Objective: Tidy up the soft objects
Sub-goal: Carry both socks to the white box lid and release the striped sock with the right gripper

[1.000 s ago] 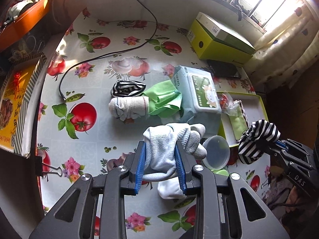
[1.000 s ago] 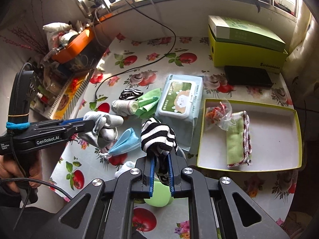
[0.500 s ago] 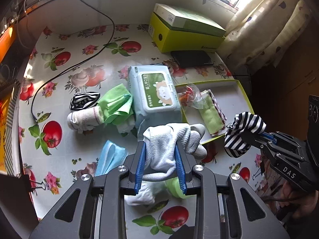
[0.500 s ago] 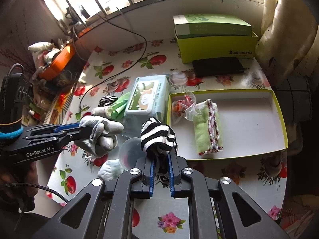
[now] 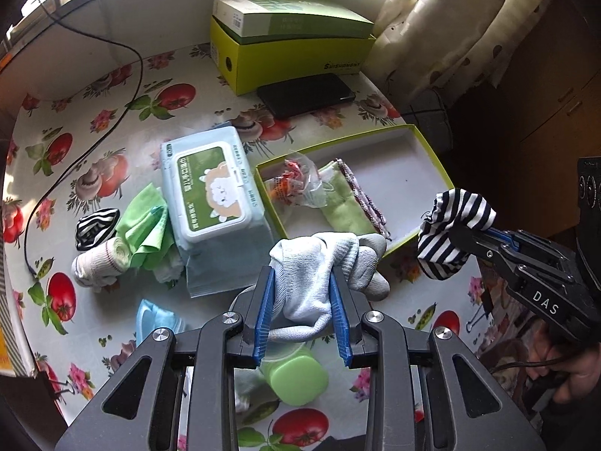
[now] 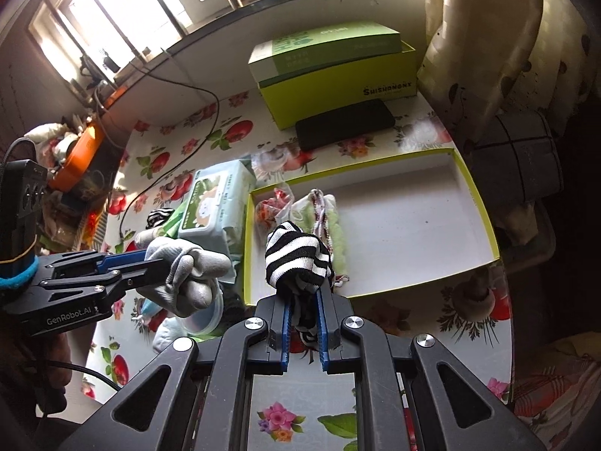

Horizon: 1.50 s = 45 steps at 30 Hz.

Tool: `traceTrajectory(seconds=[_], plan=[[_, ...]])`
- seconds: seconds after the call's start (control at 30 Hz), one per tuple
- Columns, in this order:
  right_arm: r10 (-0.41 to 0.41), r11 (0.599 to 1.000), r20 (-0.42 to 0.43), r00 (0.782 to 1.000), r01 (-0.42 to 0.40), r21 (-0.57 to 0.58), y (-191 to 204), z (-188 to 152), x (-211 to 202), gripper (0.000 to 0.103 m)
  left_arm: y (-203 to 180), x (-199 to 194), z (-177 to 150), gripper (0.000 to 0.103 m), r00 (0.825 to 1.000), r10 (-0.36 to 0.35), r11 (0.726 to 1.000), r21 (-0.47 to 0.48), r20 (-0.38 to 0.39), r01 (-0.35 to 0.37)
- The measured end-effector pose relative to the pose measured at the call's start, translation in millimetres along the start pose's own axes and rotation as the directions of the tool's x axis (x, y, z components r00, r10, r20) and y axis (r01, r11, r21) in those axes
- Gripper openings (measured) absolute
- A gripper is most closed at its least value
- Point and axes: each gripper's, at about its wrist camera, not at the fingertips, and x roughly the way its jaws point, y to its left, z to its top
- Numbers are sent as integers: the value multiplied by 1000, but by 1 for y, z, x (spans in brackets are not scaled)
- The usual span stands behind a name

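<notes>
While both grippers hold cloth, the left gripper (image 5: 302, 300) squeezing a grey glove (image 5: 323, 267) and the right gripper (image 6: 304, 323) a striped sock (image 6: 298, 259), each should release well inside the yellow-rimmed tray (image 6: 473, 188) at centre right.

Reading "SUISHONGNX" on yellow-green box (image 6: 338, 86); "GenRobot.AI" on my left gripper (image 6: 150, 263) body; "DAS" on my right gripper (image 5: 456, 231) body.

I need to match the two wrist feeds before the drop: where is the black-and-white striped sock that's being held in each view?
Left wrist: striped sock at right, clamped in the right gripper, beside the tray's near corner.
Right wrist: striped sock at centre, between that gripper's fingers, over the tray's near-left part.
Shared landmark: yellow-rimmed tray.
</notes>
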Motion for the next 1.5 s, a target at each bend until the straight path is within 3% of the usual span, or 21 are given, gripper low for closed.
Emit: traceTrajectory(seconds=[0.3,0.6,0.7,0.87,1.13,1.5], plan=[[-9,999,-14,1000,10,32,-13,1,8,11,-20,35,23,30,999,0,999,52,-54,3],[-12,998,-40,999,15,62,-23,5,23,11,-34,71,39,32,985,35,969,245,-166,7],[-13,998,-51,999,16,67,-25,7,30,11,-35,82,45,35,982,35,965,262,-187,16],[-21,996,-71,997,26,80,-33,14,43,11,-33,95,50,39,980,29,969,247,-198,21],[-26,994,-89,996,35,104,-44,29,65,11,-11,79,57,39,995,-29,993,113,-96,40],[-11,991,-171,985,35,133,-53,36,105,12,16,60,59,39,999,3,1000,5,-46,-2]])
